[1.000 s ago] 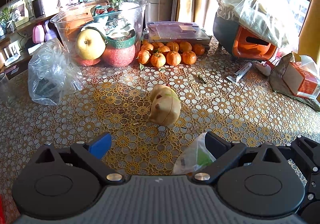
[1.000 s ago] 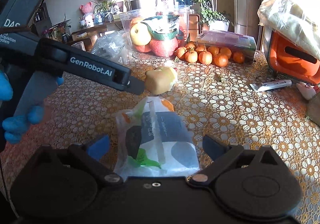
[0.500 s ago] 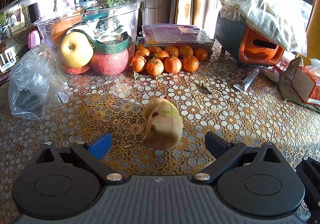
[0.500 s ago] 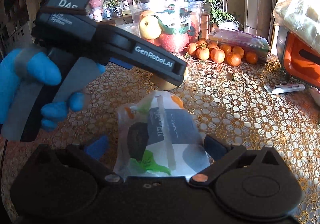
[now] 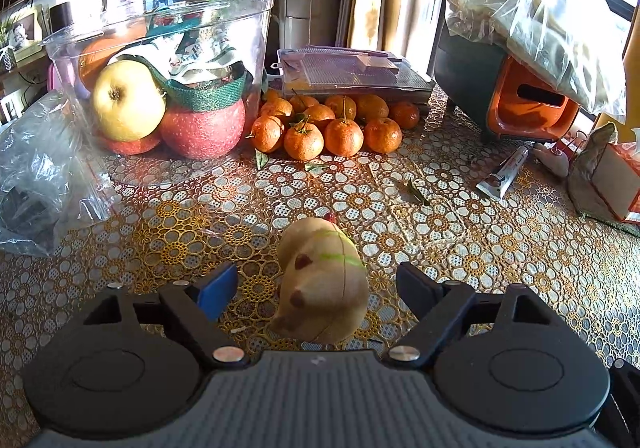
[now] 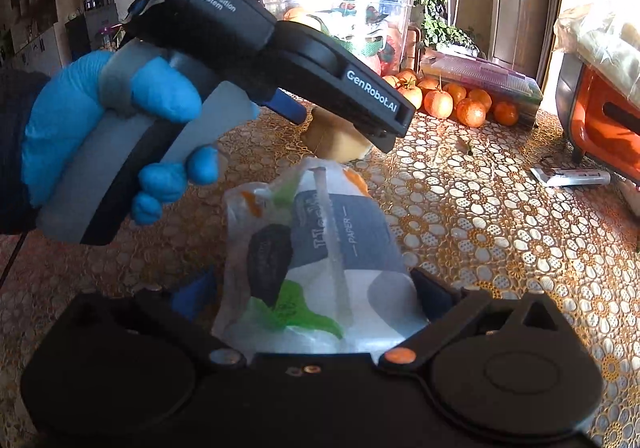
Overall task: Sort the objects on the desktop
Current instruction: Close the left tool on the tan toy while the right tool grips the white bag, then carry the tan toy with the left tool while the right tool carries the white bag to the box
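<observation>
On the table, far left at 9 o'clock: crumpled clear plastic bag [image 5: 38, 176] on the gold floral tablecloth [image 5: 500, 248].
Clear tub, 11 o'clock: transparent plastic tub [image 5: 160, 64] holding a yellow apple [image 5: 127, 100] and red fruit.
Tangerines, 12 o'clock: cluster of tangerines [image 5: 332, 124] just right of the tub, in front of a flat plastic box [image 5: 352, 72].
Left gripper [image 5: 316, 290]: fingers spread wide on either side of a tan plush toy [image 5: 322, 284] lying on the cloth; not touching it.
Right gripper [image 6: 316, 294]: its two fingers sit against the sides of a printed tissue packet [image 6: 316, 260], pinching it.
Tube, 2 o'clock: small white tube [image 5: 505, 172] on the cloth, near an orange and dark green appliance [image 5: 520, 100] under a plastic sheet.
</observation>
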